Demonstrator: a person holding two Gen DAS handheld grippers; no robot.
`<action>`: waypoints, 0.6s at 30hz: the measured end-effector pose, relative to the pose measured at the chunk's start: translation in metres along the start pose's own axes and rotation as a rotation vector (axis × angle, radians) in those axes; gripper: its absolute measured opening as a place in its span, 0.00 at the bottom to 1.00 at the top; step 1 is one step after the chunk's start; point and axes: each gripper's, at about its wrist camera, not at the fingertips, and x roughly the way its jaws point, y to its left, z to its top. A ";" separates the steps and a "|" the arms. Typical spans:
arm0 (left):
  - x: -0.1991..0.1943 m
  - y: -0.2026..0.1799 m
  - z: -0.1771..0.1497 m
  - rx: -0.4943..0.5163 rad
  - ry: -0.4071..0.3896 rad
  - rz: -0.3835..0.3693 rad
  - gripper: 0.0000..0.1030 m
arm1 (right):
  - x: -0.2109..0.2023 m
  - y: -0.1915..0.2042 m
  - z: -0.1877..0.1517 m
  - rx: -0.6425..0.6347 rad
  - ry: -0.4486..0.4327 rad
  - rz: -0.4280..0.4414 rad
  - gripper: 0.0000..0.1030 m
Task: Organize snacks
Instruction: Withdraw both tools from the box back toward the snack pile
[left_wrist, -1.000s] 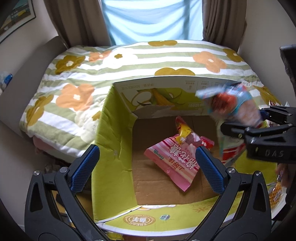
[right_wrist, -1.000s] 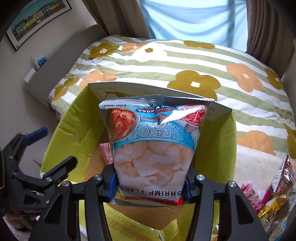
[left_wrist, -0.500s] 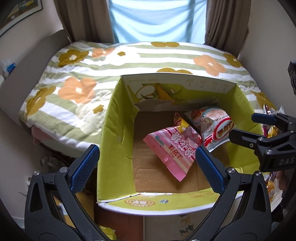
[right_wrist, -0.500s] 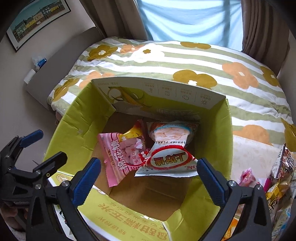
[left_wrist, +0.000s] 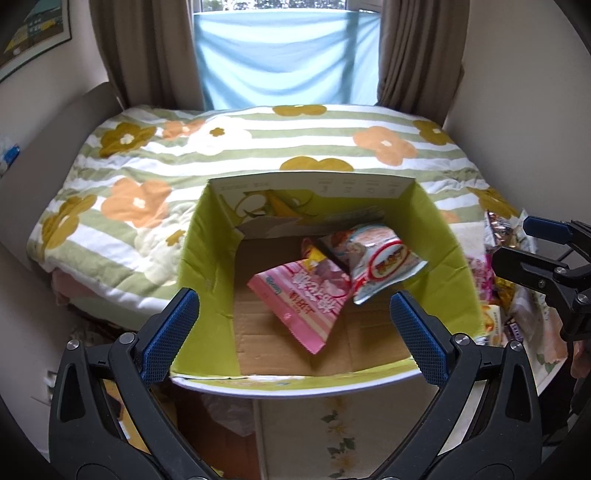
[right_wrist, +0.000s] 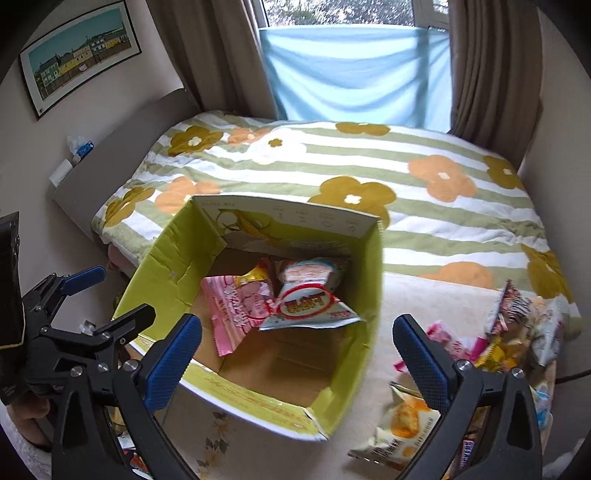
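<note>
An open green cardboard box (left_wrist: 203, 258) (right_wrist: 162, 266) stands in front of a bed. On its floor lie a pink snack bag (left_wrist: 299, 295) (right_wrist: 236, 306) and a pale blue shrimp flake bag (left_wrist: 376, 262) (right_wrist: 306, 299), leaning against a small yellow packet (right_wrist: 255, 275). My left gripper (left_wrist: 293, 336) is open above the box's near rim, nothing between its fingers. My right gripper (right_wrist: 297, 356) is open and empty over the box's near right corner; it also shows at the right edge of the left wrist view (left_wrist: 532, 243). A pile of snack packets (right_wrist: 513, 328) (left_wrist: 498, 266) lies right of the box.
The flowered, striped quilt (right_wrist: 369, 166) covers the bed behind the box. Brown curtains and a blue cloth (right_wrist: 354, 70) hang at the window. A yellow-and-white snack bag (right_wrist: 402, 424) lies near the right gripper. A framed picture (right_wrist: 81, 55) hangs on the left wall.
The right gripper let go of the shrimp flake bag, which dropped into the box beside the pink bag. Both grippers then drew back and up from the box.
</note>
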 end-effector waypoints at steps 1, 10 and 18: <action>-0.003 -0.004 -0.001 -0.002 -0.003 -0.008 1.00 | -0.005 -0.004 -0.002 0.002 -0.006 -0.012 1.00; -0.022 -0.065 -0.020 0.027 -0.011 -0.050 1.00 | -0.055 -0.068 -0.037 0.092 -0.053 -0.071 1.00; -0.025 -0.146 -0.045 0.059 0.021 -0.108 1.00 | -0.085 -0.130 -0.094 0.150 -0.025 -0.089 1.00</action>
